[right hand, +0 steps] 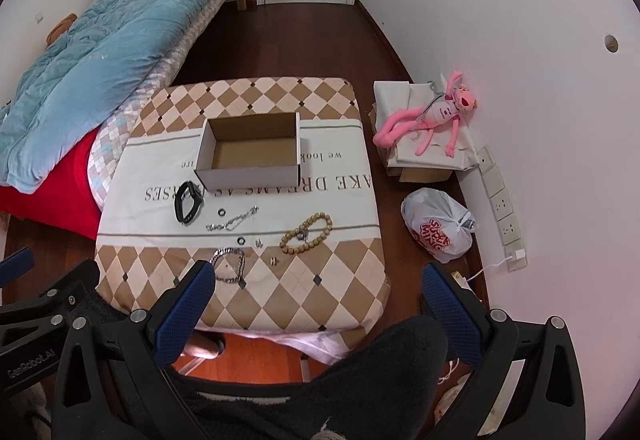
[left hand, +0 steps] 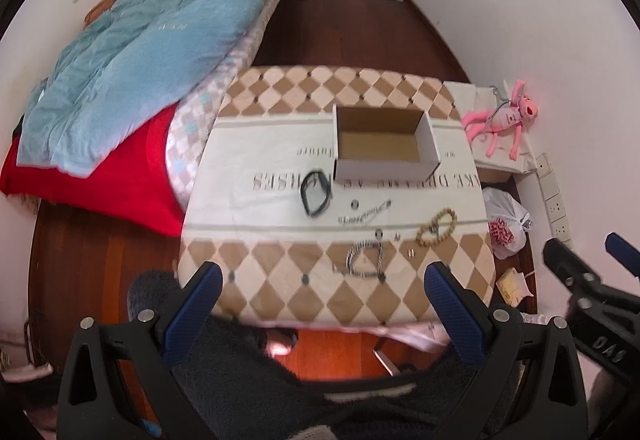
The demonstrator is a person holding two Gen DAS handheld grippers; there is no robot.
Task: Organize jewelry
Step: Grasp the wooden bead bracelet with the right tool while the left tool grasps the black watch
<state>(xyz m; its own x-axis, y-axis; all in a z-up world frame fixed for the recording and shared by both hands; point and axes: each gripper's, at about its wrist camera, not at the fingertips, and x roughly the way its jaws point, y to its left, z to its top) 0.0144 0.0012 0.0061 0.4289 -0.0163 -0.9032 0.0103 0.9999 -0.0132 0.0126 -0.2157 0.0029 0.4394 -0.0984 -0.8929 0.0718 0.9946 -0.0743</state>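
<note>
Both grippers hang above the near edge of a small table draped in a brown-and-cream diamond cloth, their cameras looking down and forward across it. The left gripper has its blue-padded fingers spread wide and holds nothing; its tips sit over the table's front edge, with dark fuzzy fabric below them. The right gripper is likewise spread wide and holds nothing, to the right of the left one, its left finger just over the table's near edge. The jewelry lies ahead of both, apart from the fingers. From left to right on the cloth: a black band lies beside the box's near left corner; a thin silver chain stretches in the middle; a silver link bracelet lies closest to the grippers, between the left gripper's fingers and just past the right gripper's left finger; a bead bracelet lies right of it. A few tiny pieces sit among them, too small to tell. An open cardboard box, nothing visible inside, sits farther back at the table's centre.
</note>
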